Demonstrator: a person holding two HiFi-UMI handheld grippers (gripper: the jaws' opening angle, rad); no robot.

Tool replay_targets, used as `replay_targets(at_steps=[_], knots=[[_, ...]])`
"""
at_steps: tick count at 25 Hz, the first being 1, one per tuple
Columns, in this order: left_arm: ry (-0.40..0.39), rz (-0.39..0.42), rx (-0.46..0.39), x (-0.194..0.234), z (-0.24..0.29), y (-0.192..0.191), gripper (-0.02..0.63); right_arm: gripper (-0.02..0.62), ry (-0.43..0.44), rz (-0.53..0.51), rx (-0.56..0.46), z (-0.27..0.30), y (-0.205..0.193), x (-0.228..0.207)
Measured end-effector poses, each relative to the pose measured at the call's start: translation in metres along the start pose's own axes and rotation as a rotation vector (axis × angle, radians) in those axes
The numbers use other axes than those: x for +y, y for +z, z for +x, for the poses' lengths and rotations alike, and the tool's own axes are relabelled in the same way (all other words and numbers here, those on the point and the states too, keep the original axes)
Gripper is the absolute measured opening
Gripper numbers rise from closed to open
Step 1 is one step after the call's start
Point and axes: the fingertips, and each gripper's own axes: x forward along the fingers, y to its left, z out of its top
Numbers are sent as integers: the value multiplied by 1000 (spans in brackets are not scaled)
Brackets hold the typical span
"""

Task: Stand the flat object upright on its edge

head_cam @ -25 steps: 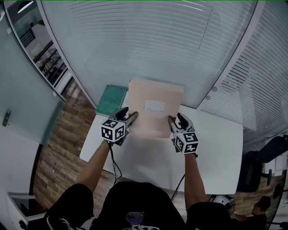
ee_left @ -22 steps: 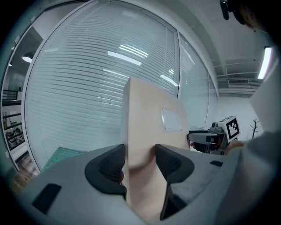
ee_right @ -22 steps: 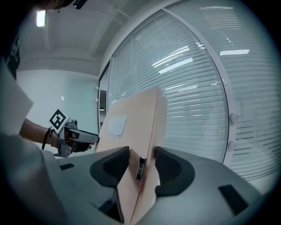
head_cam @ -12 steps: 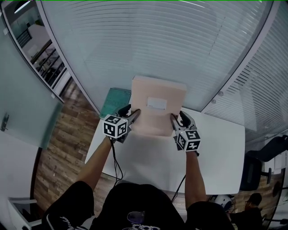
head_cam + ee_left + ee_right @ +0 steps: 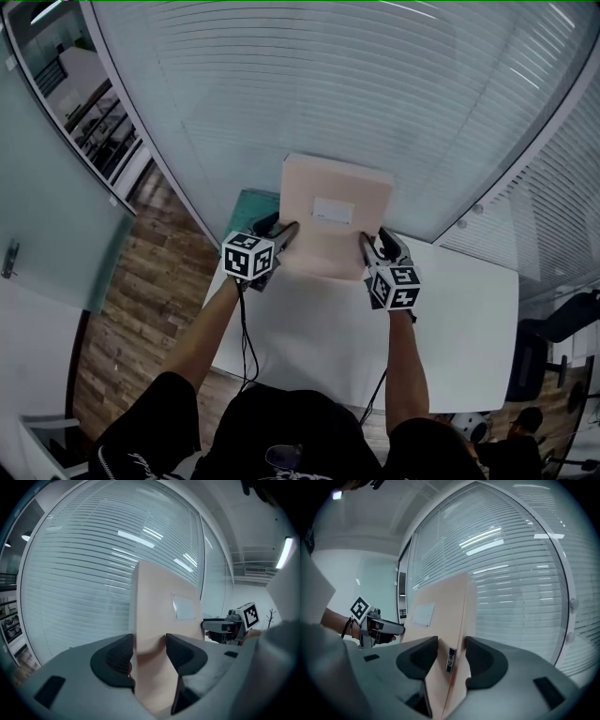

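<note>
Although the flat peach box (image 5: pixel 335 223) is already upright, its broad labelled face towards the person, it is not yet standing alone: both claws hold it at the far side of the white surface (image 5: pixel 459 319), close before the window blinds (image 5: pixel 281 84). Whether its lower edge rests on the surface cannot be told. What seems left is to settle it there and let go without tipping it. The left claw (image 5: pixel 284 232) pinches the box's left side edge low down, pads pressed on both faces, and the right claw (image 5: pixel 368 246) pinches the right side edge likewise. Both forearms reach straight ahead, side by side, the claws pointing slightly downward towards the blinds.
</note>
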Motion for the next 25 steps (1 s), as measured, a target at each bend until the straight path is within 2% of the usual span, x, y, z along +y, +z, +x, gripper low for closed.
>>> replay_targets(at_steps=[9,25], knots=[[15,-5,-3,46,20,9,236,199,-29,14,-2,48,5,3],[43,32,3,73,50,16,236,199,-65,32,2,86,4,-11]])
